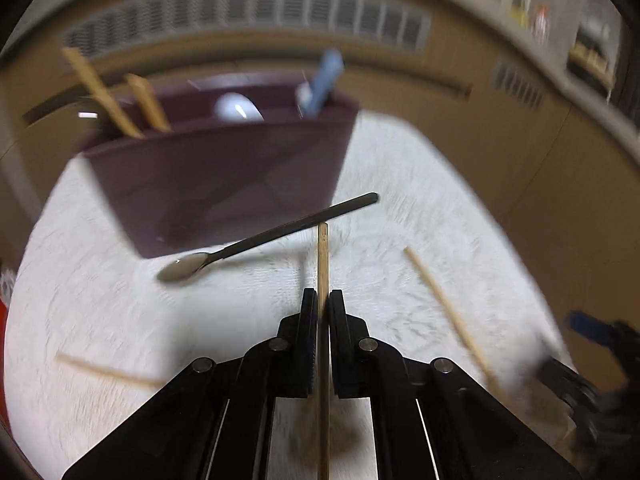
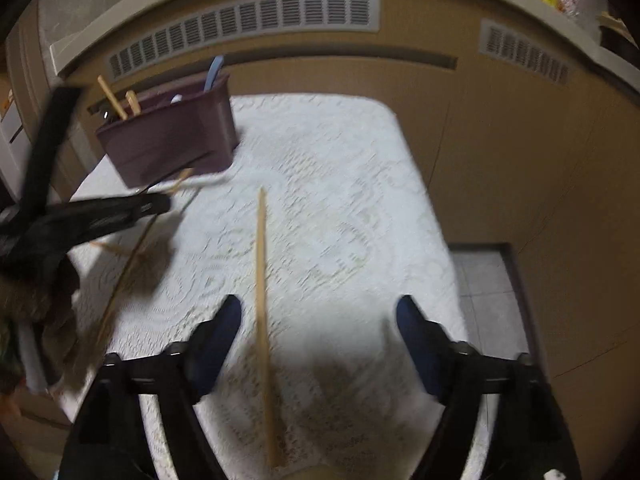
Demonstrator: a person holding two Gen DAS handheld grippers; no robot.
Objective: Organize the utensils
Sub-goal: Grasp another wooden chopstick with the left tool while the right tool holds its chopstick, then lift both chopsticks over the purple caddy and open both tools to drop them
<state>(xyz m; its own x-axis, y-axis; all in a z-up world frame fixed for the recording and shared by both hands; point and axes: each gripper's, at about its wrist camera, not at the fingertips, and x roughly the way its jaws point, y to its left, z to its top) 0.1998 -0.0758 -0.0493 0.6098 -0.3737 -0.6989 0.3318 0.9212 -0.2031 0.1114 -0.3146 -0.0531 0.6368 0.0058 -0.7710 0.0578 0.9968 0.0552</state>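
From the left wrist view, the left tongs [image 1: 323, 300] are pressed together on a thin, pale wooden chopstick [image 1: 323, 256], which runs straight up between the two black fingers [image 1: 308, 320] and ends just in front of a spoon's handle. The spoon [image 1: 256, 240] is metal with a dark, slim handle and a shiny oval bowl; it sits at a slant just in front of the purple caddy [image 1: 224, 184]. That caddy is a dark plum plastic box standing at the far side of the bench [image 1: 420, 200], which is covered in a white, lace-patterned cloth. Sticking up out of it are two more wooden sticks [image 1: 100, 92] at the left end, a white rounded piece [image 1: 238, 108] in the middle and a light blue handle [image 1: 324, 80] at the right end. Another chopstick [image 1: 444, 304] lies slanted on the cloth to the right, and one more [image 1: 108, 370] lies to the lower left, blurred.

From the right wrist view, the right tongs [image 2: 320, 316] are spread wide, their blue-padded fingers [image 2: 224, 328] on either side of a long, pale chopstick [image 2: 263, 320] that lies between them; neither pad touches it. The purple caddy [image 2: 172, 140] stands at the far left corner of the bench [image 2: 360, 200]. The left tongs [image 2: 160, 204] reach in from the left, blurred, just in front of the caddy.
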